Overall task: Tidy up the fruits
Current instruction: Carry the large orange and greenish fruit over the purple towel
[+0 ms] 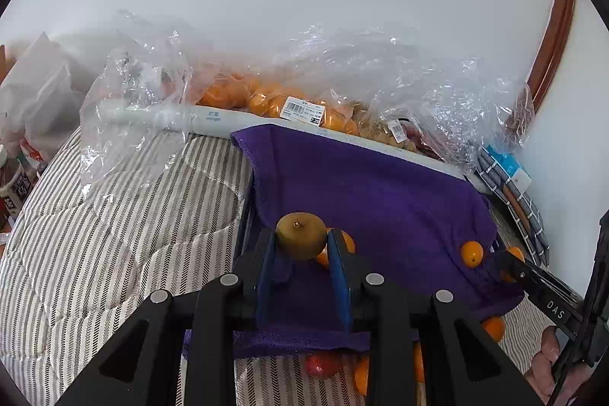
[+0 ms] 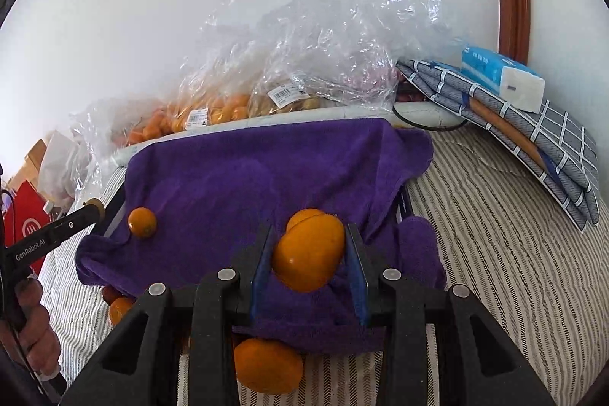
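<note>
My left gripper (image 1: pixel 300 241) is shut on a brownish-green round fruit (image 1: pixel 300 234) with a small stem, held just above a purple towel (image 1: pixel 380 193). An orange (image 1: pixel 347 243) lies right behind it. A small orange (image 1: pixel 472 253) rests on the towel's right side. My right gripper (image 2: pixel 309 239) is shut on a large orange (image 2: pixel 308 257), with another orange (image 2: pixel 304 215) just behind it. The same small orange (image 2: pixel 141 221) sits at the towel's left. Oranges (image 2: pixel 266 366) and a red fruit (image 1: pixel 323 364) lie by the towel's near edge.
Clear plastic bags of oranges (image 1: pixel 262 97) and other fruit (image 2: pixel 289 97) line the wall behind a white tube (image 1: pixel 213 118). Striped bedding (image 1: pixel 114 234) lies all around. Folded checked cloth (image 2: pixel 533 139) and a tissue pack (image 2: pixel 502 78) sit at the right.
</note>
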`<state>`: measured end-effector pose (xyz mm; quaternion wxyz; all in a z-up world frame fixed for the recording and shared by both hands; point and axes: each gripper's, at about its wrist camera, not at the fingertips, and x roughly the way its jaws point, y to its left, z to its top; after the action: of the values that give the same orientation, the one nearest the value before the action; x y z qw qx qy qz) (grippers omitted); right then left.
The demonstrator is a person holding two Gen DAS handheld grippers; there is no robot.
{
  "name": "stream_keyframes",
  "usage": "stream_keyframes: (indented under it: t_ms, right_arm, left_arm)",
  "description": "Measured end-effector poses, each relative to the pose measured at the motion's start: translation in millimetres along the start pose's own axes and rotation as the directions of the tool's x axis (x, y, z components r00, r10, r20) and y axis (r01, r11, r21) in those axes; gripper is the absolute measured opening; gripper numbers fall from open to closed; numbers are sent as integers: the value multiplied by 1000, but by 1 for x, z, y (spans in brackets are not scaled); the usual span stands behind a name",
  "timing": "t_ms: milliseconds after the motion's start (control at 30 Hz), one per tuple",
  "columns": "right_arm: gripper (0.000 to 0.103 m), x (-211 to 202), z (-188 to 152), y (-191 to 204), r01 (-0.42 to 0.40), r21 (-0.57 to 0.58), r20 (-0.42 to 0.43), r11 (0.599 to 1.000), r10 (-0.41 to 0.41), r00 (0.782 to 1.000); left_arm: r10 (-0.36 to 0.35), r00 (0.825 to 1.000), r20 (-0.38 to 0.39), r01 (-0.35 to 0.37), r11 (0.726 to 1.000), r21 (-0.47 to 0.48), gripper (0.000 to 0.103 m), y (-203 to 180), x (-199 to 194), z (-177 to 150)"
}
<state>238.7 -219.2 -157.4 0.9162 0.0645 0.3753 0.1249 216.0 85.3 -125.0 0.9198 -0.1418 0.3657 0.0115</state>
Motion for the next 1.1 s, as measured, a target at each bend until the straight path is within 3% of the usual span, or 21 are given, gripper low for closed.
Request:
stream_keyframes:
  t_ms: [200, 567, 1100]
  right_arm:
    - [36, -2, 0, -9, -9, 31, 3, 999, 9, 1000]
    - [36, 12, -6, 3, 8, -15, -66, 1000, -9, 998]
    - [36, 24, -12, 9, 28, -49, -118, 998, -33, 992]
  left_arm:
    - [-10, 1000, -9, 9, 999, -43, 27, 7, 3, 1]
    - [-12, 998, -67, 16, 998, 57, 27, -23, 14, -13]
    - [2, 995, -103, 6, 997, 78, 27, -27, 19, -16]
